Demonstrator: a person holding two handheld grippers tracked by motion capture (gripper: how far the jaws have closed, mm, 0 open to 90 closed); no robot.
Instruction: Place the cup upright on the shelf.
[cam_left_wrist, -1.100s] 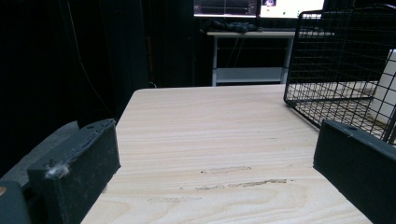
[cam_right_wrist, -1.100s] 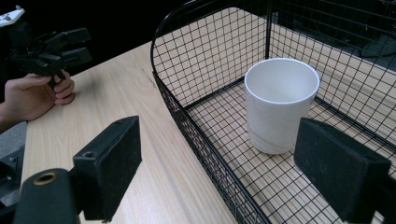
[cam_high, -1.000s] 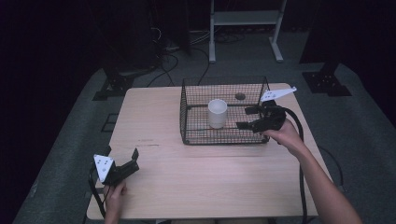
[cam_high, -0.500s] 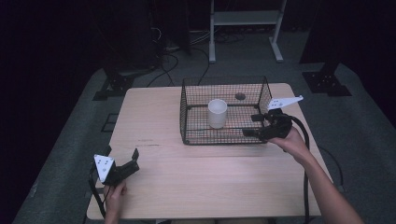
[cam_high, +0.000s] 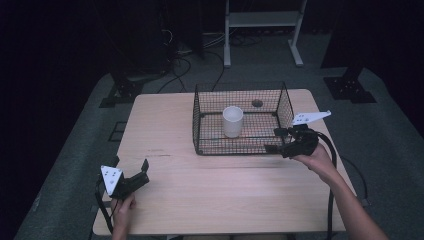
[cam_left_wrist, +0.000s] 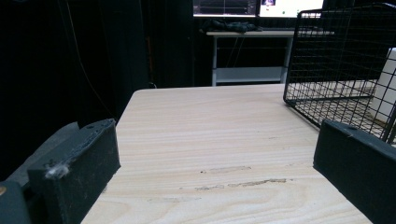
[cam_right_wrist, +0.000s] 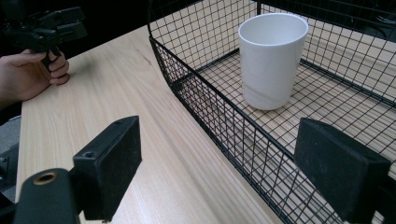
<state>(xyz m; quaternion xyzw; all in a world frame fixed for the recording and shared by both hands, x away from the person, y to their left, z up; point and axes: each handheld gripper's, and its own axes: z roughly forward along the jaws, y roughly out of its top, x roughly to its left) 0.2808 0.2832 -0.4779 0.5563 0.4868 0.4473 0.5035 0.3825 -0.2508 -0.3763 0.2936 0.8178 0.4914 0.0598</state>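
Observation:
A black wire basket stands on the right half of the wooden table. A white cup stands upright inside it. My right gripper is at the basket's near right corner, open. In the right gripper view my right gripper has the basket's front wall between its jaws, untouched, with the cup beyond. My left gripper rests at the table's near left, open. In the left gripper view my left gripper holds nothing; the basket and the cup's edge lie to the right.
A small dark round spot shows on the basket floor behind the cup. A white metal frame and black stand feet sit on the floor beyond the table. The other hand with its gripper appears far left in the right gripper view.
My right gripper has moved from over the basket's right side toward the near right corner and sunk lower. The left gripper, the cup and the basket have stayed put.

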